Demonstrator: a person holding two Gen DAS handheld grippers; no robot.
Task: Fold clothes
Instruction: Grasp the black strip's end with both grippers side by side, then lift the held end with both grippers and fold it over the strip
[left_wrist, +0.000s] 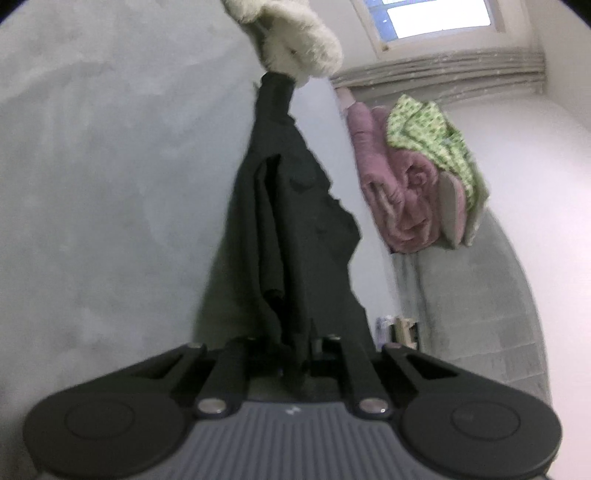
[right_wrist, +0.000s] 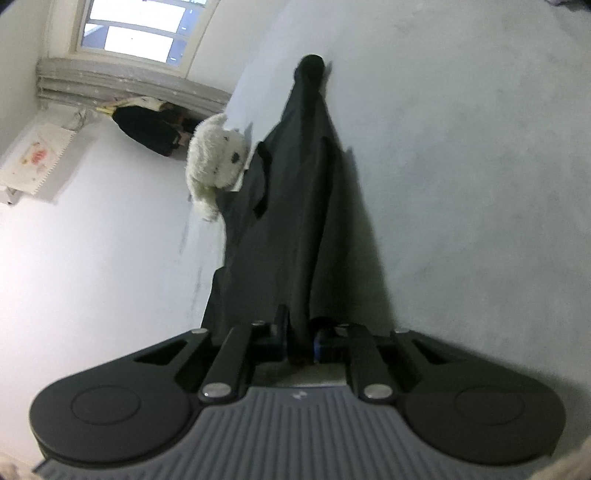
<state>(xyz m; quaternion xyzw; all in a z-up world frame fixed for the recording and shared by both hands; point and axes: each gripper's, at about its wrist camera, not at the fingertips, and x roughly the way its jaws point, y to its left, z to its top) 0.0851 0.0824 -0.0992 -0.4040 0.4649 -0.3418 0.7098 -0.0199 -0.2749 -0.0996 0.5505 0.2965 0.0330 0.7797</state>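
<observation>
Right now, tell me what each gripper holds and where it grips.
Both hold the black garment: the left gripper and the right gripper are each shut on a bunched edge.

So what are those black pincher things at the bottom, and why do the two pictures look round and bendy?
Those are two grabbing tools a person holds, one per hand. Each has a small camera with a very wide lens, which bends the picture. One picture looks along the left gripper, the other along the right gripper. Both are pinched shut on the same black cloth garment, lying on a pale grey bed sheet. Nearby sit a fluffy white stuffed toy and a pile of pink and green-patterned folded fabric.
</observation>
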